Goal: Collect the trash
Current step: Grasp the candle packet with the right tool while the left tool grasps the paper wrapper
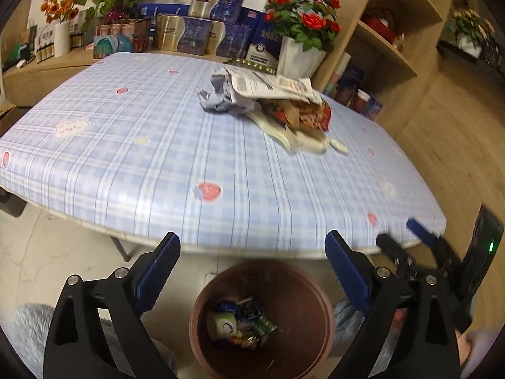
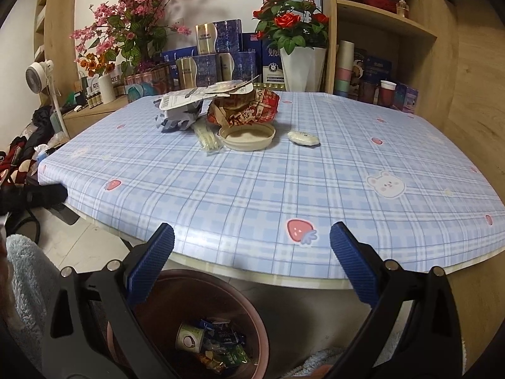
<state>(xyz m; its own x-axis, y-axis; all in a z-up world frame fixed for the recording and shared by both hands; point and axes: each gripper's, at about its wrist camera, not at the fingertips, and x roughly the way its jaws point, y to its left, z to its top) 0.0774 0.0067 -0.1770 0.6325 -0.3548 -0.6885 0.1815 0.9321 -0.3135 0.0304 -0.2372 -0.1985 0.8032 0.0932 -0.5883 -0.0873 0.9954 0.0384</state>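
Stretching out ahead of both pairs of jaws, the counter (image 2: 284, 189) under its blue checked cloth is filling most of what you are seeing. Beyond its far edge, wooden shelving (image 2: 388, 19) is rising ahead and to the right of the jaws, with a white pot of red roses (image 2: 293, 22) and stacked blue and gold boxes (image 2: 217, 53) sitting beside it.

Below and slightly nearer than the jaws, a brown bin (image 1: 262, 319) is standing on the floor against the counter's near edge; your left gripper (image 1: 252, 274) is hovering right over its mouth, and your right gripper (image 2: 252, 268) is hanging above its right half. Both pairs of jaws are standing spread wide and holding nothing, blue pads facing each other. In the left wrist view the right gripper is showing just to the right of the left jaws.

Well ahead of the jaws, the trash pile (image 2: 221, 107) is lying toward the far side of the counter: printed paper (image 1: 268, 85) resting on top, a crumpled red wrapper (image 2: 249, 107) beneath it, a shallow beige lid (image 2: 247, 137) touching the wrapper's front, and a small white packet (image 2: 303, 138) lying just to the right of the lid. Wrappers and a small cup (image 2: 189, 338) are already sitting at the bottom of the bin.
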